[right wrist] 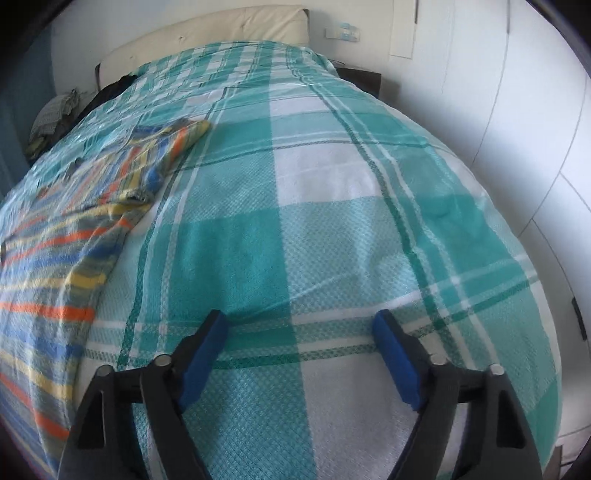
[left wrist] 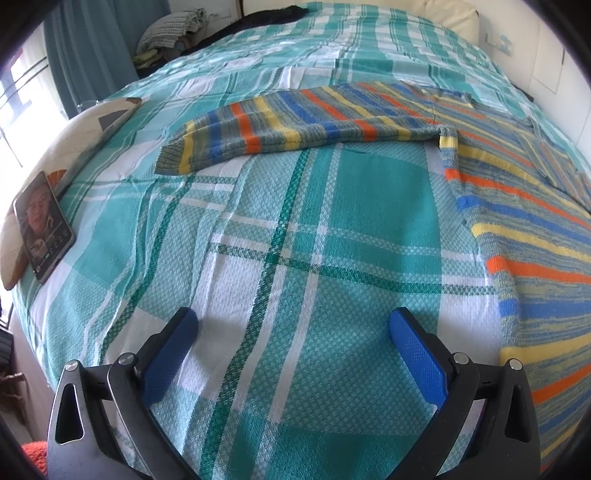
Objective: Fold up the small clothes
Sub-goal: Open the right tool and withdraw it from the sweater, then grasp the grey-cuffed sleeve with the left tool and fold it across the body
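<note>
Your bedspread (left wrist: 295,229) is a woven plaid of teal, pale aqua and white blocks, crossed by thin dark green lines. The sweater (left wrist: 517,206), along the right of the left wrist frame, is grey-blue knit with orange, yellow and bright blue stripes; its sleeve (left wrist: 280,129), reaching toward the upper centre, carries the same stripes and ends in a dark grey ribbed cuff. In your right wrist frame the sweater (right wrist: 55,258) fills the left side in those same colours. Both the left gripper (left wrist: 293,328) and the right gripper (right wrist: 301,328) have bright blue pads (left wrist: 417,358) on black arms. The headboard (right wrist: 207,33) at the top is cream.
</note>
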